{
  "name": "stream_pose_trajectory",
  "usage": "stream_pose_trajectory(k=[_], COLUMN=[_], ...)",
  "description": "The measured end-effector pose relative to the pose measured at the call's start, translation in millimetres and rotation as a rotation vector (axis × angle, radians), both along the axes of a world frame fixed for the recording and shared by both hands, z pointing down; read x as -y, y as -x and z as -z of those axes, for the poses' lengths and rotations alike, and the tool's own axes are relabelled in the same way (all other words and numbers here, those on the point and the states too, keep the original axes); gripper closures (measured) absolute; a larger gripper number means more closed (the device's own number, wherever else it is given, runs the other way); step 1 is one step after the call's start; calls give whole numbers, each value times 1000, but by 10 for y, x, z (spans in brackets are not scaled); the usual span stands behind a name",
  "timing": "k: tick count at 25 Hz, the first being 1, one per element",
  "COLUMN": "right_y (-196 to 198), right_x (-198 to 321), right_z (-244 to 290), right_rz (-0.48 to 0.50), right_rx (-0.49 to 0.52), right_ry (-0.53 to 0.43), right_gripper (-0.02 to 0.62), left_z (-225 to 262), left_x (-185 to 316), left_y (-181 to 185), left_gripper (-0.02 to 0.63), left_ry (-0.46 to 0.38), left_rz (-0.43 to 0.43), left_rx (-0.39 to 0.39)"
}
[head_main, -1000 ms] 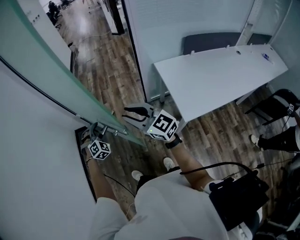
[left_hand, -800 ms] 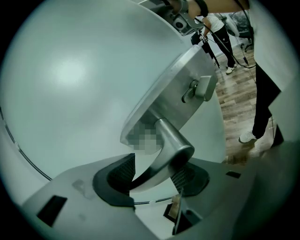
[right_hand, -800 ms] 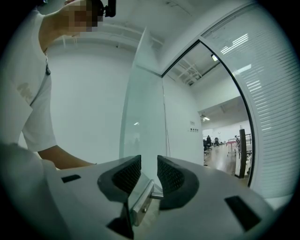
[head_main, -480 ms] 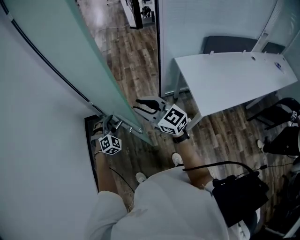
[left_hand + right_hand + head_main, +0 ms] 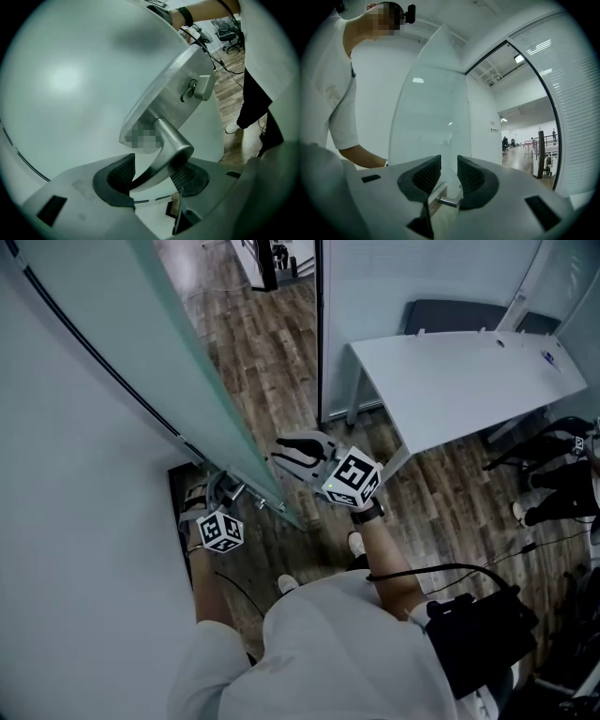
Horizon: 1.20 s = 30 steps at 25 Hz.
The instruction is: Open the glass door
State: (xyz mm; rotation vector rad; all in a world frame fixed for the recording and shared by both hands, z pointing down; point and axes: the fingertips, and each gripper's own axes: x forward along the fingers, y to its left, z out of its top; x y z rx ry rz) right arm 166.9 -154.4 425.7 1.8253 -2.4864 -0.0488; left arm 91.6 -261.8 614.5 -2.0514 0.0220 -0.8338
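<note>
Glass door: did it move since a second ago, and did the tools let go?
The glass door swung a bit further open, and both tools went along with it. The left tool stayed clamped on the handle; the right tool stayed at the door's edge.

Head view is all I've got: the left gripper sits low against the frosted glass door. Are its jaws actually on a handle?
Observer: Yes. In the left gripper view, the left gripper has its jaws closed on a silver metal lever handle lying slantwise between them.
Operator: And the right gripper?
Observer: Its own view shows the jaws apart and empty, with the frosted glass door just beyond them.
</note>
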Motion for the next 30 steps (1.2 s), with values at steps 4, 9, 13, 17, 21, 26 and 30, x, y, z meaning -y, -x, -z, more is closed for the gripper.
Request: stream_pose_trajectory(k=[4,9,13,17,21,26,30], right_y=[244,708,967,1142,1449,1887,2203], right_x=[72,288,503,701,859,942,1022], right_z=[-95,-201,-329,-373,-434,-646,-927], right_rz=[63,170,247,318,432,608,695], right_rx=[-36,-83,-118,-161,-223,-286,-406], right_ry=[28,58,85,106,131,199,280], right_gripper=[488,488,488,488,488,488,488], left_z=[-71,-80,-35,-50,-54,153,371], left_x=[3,49,150,309,463,556,557], left_y=[219,669,1023,1225,1596,2197,2713], left_gripper=[413,390,380,379,379,380,382], left_ry=[-5,20,35,37,98,259,359], left_rz=[-24,-35,36,100,225,435,619], left_rx=[75,126,69,15,-11,-216,-432])
